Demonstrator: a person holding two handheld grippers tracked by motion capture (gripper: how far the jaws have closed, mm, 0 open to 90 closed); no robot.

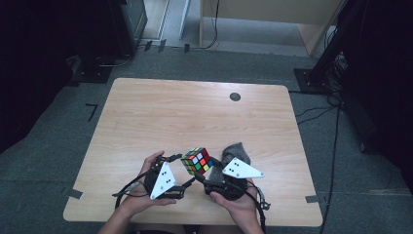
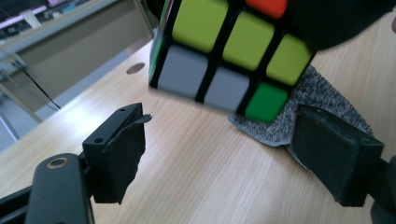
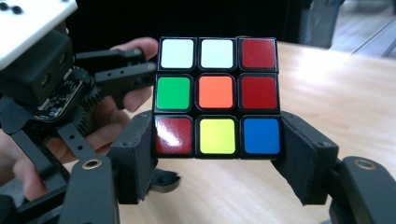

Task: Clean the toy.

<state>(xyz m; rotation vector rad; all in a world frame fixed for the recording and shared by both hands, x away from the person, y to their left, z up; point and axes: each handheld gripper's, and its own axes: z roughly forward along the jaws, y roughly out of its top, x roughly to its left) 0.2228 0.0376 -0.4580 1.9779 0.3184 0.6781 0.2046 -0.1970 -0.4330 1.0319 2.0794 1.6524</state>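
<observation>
A scrambled colour cube is lifted just above the wooden table near its front edge. My right gripper is shut on it; in the right gripper view both pads press on the sides of the cube's bottom row. My left gripper stands open to the cube's left. In the left gripper view its jaws are wide apart with bare wood between them, and the cube hangs above and beyond them, apart from the pads. The left gripper also appears beside the cube in the right gripper view.
A grey felt cloth lies on the table just right of and behind the cube. A small dark round spot sits near the far edge. Black stands and cables crowd the floor to the right.
</observation>
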